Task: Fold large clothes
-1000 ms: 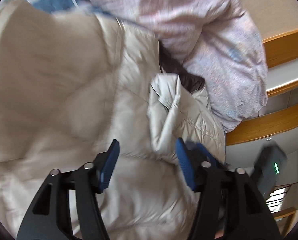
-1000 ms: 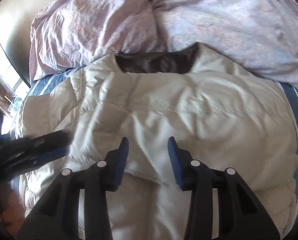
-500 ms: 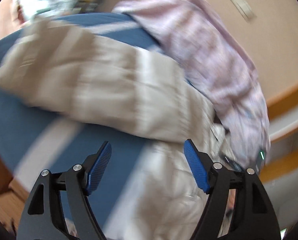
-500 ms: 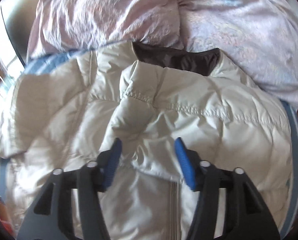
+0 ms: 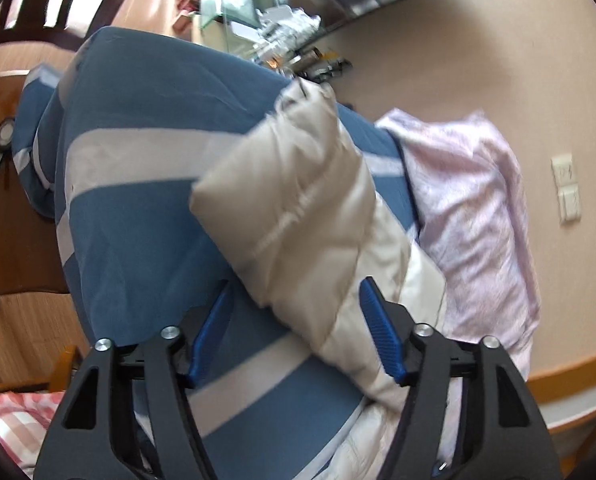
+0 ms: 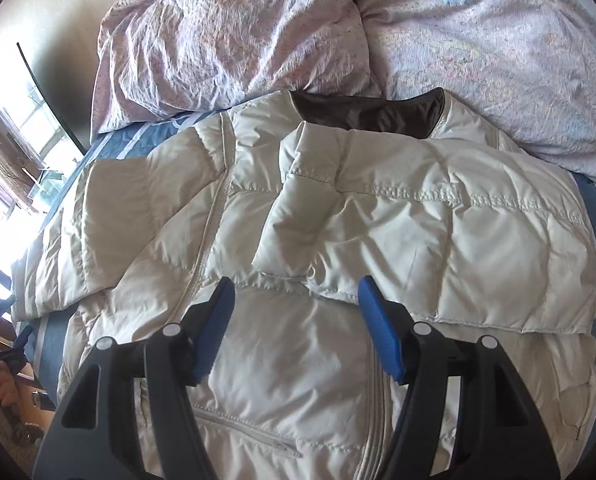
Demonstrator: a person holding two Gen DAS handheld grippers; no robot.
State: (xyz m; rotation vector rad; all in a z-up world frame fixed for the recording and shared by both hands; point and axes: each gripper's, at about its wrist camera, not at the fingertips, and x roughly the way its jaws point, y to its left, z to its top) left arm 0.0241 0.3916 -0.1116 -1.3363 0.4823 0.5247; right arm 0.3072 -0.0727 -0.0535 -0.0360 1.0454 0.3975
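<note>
A cream quilted puffer jacket [image 6: 338, 240] lies front up on the blue striped bed sheet [image 6: 146, 136], its dark lining showing at the collar [image 6: 370, 112]. One sleeve is folded across the chest. My right gripper [image 6: 296, 320] is open and empty, hovering over the jacket's middle by the zipper. In the left wrist view the other sleeve [image 5: 298, 208] stretches out over the blue and white sheet [image 5: 138, 200]. My left gripper [image 5: 294, 332] is open, its jaws on either side of the sleeve near the shoulder, not closed on it.
A crumpled pink duvet [image 6: 338, 28] is heaped at the head of the bed, also in the left wrist view [image 5: 470, 208]. A wooden floor and furniture [image 5: 2, 152] lie beyond the bed's edge. A wall with switches [image 5: 566, 188] stands behind.
My left gripper swung away from the jacket's body and now faces the outstretched sleeve. My right gripper backed off slightly and its jaws have opened wider over the folded sleeve.
</note>
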